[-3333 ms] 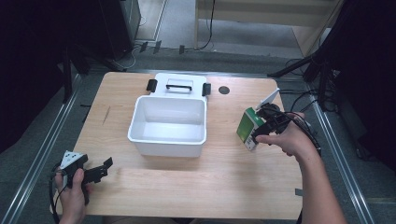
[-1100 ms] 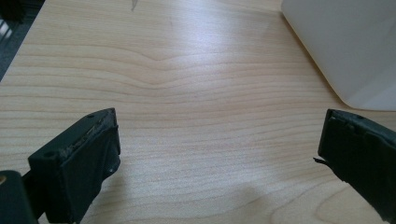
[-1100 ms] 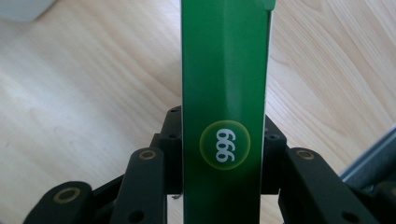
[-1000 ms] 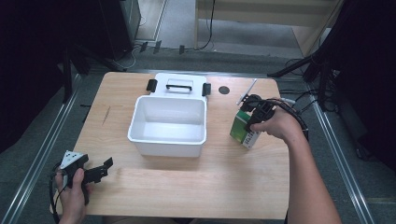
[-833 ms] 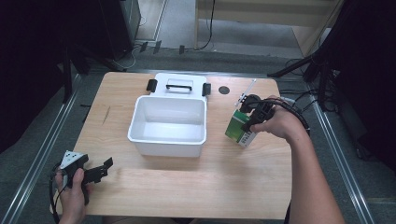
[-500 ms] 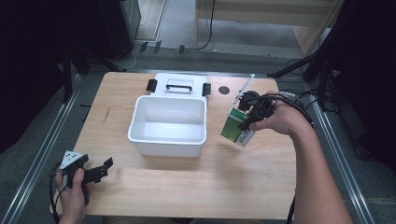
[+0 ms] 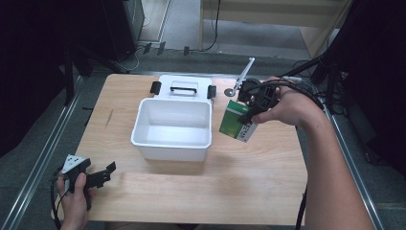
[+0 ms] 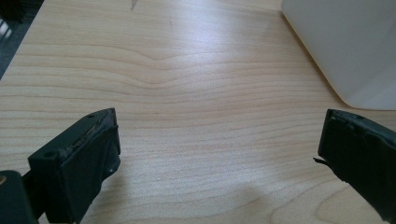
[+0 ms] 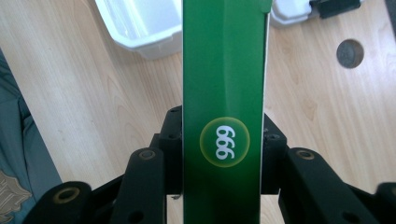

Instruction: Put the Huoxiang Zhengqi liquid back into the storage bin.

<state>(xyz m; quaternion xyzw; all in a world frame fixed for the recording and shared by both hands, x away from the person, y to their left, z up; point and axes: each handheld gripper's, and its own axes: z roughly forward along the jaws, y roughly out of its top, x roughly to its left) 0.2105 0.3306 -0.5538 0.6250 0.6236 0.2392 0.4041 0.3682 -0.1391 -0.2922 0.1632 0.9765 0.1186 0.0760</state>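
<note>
**Aloft: green carton clamped beside the white tub**

Nearest, at the table's (image 7: 191,191) near-left corner, the left gripper (image 7: 98,175) rests in the person's hand, its jaws spread wide with only bare wood between them. Farther and to the right, the right gripper (image 7: 250,111) clamps a green carton (image 7: 237,120) by its two long sides. The carton is tall and narrow, with a white side panel and a round yellow-ringed badge reading 999 (image 9: 224,142). It hangs tilted above the table, just right of the white tub (image 7: 172,125), whose inside looks bare. The right forearm reaches in from the near right, wrist bent toward the tub. Touching the tub's far wall lies its white lid (image 7: 183,87) with a black handle.
</note>
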